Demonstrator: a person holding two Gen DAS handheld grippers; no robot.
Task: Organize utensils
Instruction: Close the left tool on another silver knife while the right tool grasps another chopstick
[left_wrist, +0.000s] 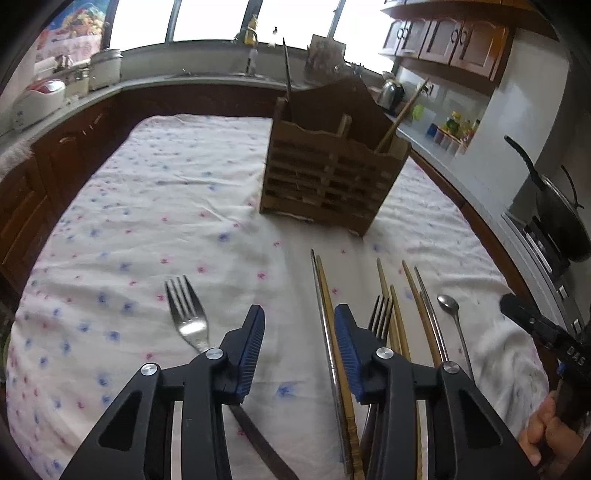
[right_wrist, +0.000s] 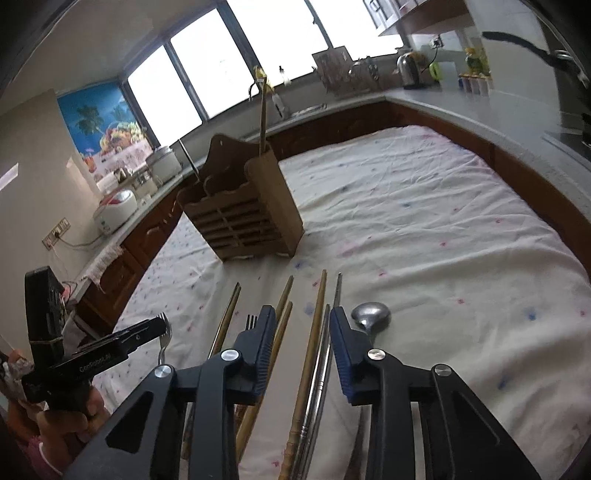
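A wooden slatted utensil holder (left_wrist: 328, 177) stands on the floral tablecloth, with a chopstick upright in it; it also shows in the right wrist view (right_wrist: 243, 218). Several chopsticks (left_wrist: 328, 314), wooden and metal, lie in a row in front of it. A steel fork (left_wrist: 188, 314) lies at the left, a dark-tined fork (left_wrist: 380, 314) among the chopsticks, a spoon (left_wrist: 450, 310) at the right. My left gripper (left_wrist: 299, 332) is open, between the steel fork and the leftmost chopsticks. My right gripper (right_wrist: 303, 336) is open over a wooden and a metal chopstick (right_wrist: 314, 332), with the spoon (right_wrist: 371, 317) just to its right.
The tablecloth (left_wrist: 166, 206) covers a table ringed by counters and brown cabinets. A rice cooker (left_wrist: 37, 99) and pots stand at the back left, a kettle (left_wrist: 391, 92) at the back right, a black wok (left_wrist: 561, 214) on the stove at the right.
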